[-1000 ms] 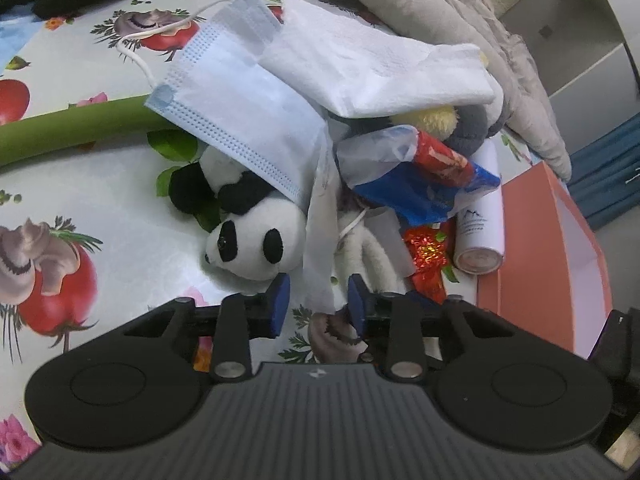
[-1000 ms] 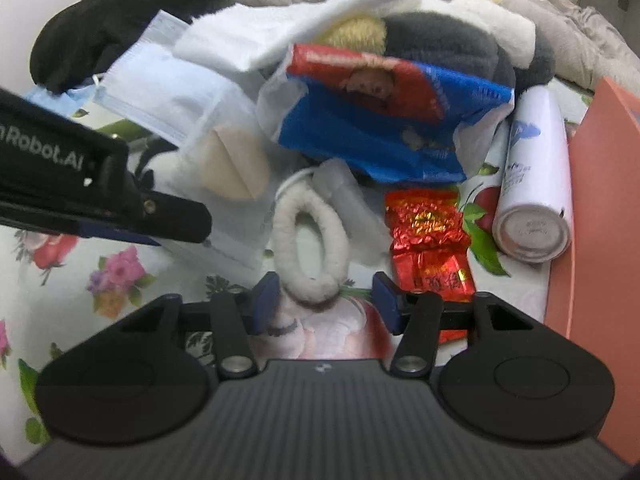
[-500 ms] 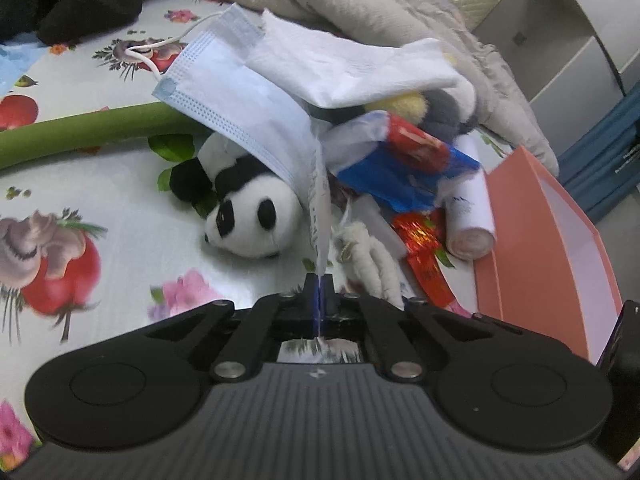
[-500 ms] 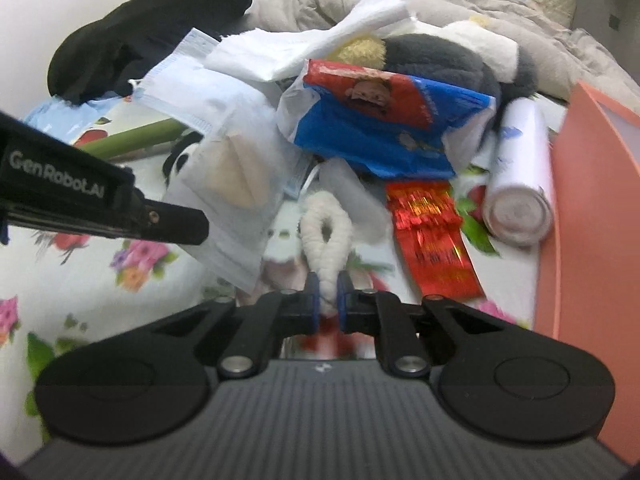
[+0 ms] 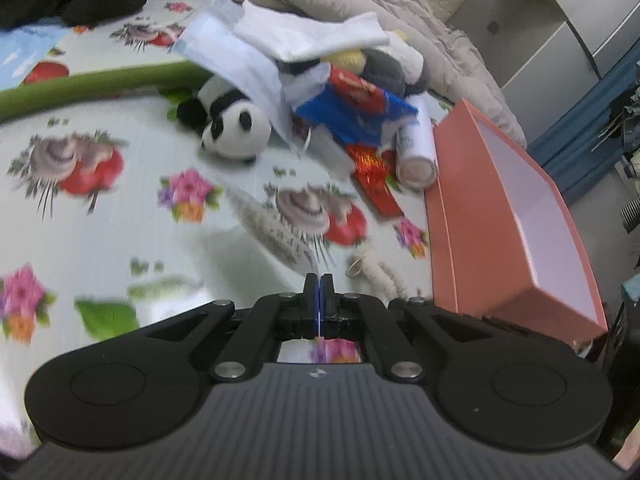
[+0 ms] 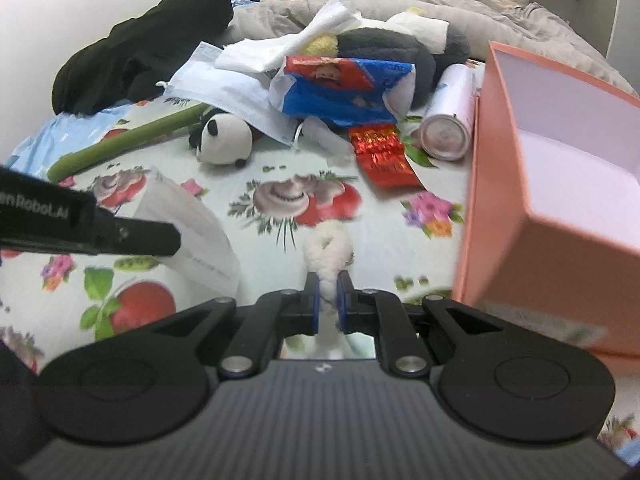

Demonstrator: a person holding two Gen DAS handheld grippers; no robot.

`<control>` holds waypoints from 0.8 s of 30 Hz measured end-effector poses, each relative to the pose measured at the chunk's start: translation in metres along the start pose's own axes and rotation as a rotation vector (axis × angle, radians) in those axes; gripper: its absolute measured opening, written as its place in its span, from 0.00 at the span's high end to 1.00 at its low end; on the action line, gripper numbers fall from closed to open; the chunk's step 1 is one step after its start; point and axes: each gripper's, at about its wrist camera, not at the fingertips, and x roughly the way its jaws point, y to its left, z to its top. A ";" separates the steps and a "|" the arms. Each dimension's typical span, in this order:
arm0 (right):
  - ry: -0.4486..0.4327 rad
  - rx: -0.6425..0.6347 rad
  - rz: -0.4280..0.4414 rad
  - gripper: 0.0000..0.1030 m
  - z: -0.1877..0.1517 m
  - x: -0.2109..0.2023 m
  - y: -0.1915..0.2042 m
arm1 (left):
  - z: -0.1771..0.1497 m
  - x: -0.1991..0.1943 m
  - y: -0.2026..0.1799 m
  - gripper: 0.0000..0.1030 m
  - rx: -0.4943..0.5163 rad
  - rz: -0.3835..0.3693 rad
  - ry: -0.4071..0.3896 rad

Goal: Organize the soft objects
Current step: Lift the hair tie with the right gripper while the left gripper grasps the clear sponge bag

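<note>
My left gripper (image 5: 319, 280) is shut on a thin clear plastic packet (image 5: 276, 232), seen edge-on; it also shows in the right wrist view (image 6: 192, 224) held by the left gripper's arm (image 6: 100, 232). My right gripper (image 6: 327, 280) is shut on a white fluffy loop (image 6: 329, 248), which also shows in the left wrist view (image 5: 376, 272). Both are held above the floral cloth, away from the pile. A small panda plush (image 5: 234, 128) (image 6: 224, 138) lies at the pile's edge under a blue face mask (image 5: 232, 60) (image 6: 228, 92).
An open orange box (image 5: 500, 208) (image 6: 560, 168) stands at the right. The pile holds a blue-red snack bag (image 6: 344, 88), a red foil packet (image 6: 382, 154), a white can (image 6: 448, 120), white tissue, a grey plush. A green tube (image 5: 88, 86) and black clothing (image 6: 140, 48) lie left.
Both grippers have pulled back from the pile toward me, the left carrying the clear packet and the right carrying the white loop. The pile now sits farther away.
</note>
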 end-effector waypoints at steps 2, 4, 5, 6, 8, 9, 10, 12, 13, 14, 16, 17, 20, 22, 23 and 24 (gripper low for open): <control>0.003 0.006 0.002 0.88 -0.007 -0.006 -0.001 | -0.011 -0.006 0.001 1.00 -0.005 -0.003 0.015; 0.015 0.016 0.010 0.88 -0.015 -0.009 -0.001 | -0.022 -0.011 0.002 0.99 -0.006 -0.008 0.034; 0.017 0.019 0.014 0.87 -0.019 -0.011 -0.001 | -0.028 -0.013 0.003 0.99 -0.001 0.004 0.042; 0.022 0.023 0.019 0.86 -0.022 -0.012 -0.001 | -0.033 -0.015 0.004 0.99 -0.002 0.013 0.046; 0.024 0.037 0.030 0.84 -0.025 -0.014 -0.002 | -0.041 -0.017 0.009 0.98 -0.019 0.027 0.062; 0.020 0.039 0.035 0.82 -0.026 -0.015 -0.003 | -0.044 -0.017 0.012 0.97 -0.030 0.036 0.074; 0.012 0.038 0.036 0.78 -0.026 -0.016 -0.002 | -0.046 -0.019 0.015 0.91 -0.040 0.047 0.082; -0.011 0.031 0.035 0.59 -0.025 -0.017 -0.002 | -0.050 -0.022 0.018 0.65 -0.044 0.066 0.094; -0.024 0.026 0.033 0.56 -0.024 -0.017 -0.002 | -0.051 -0.023 0.020 0.46 -0.040 0.075 0.099; -0.037 0.017 0.029 0.53 -0.022 -0.016 -0.001 | -0.052 -0.025 0.021 0.42 -0.036 0.085 0.100; -0.056 -0.008 0.022 0.53 -0.020 -0.012 0.001 | -0.052 -0.028 0.023 0.40 -0.027 0.115 0.085; -0.059 -0.016 0.016 0.53 -0.019 -0.009 0.001 | -0.052 -0.030 0.024 0.38 -0.018 0.135 0.070; -0.048 -0.041 -0.001 0.53 -0.021 0.004 0.001 | -0.047 -0.027 0.025 0.33 -0.008 0.153 0.056; -0.045 -0.051 -0.013 0.53 -0.025 0.011 0.000 | -0.043 -0.018 0.025 0.28 0.013 0.179 0.050; -0.035 -0.055 -0.013 0.53 -0.026 0.014 0.000 | -0.042 -0.014 0.024 0.25 0.031 0.201 0.057; -0.023 -0.060 -0.005 0.54 -0.027 0.018 -0.001 | -0.040 -0.009 0.022 0.21 0.045 0.217 0.065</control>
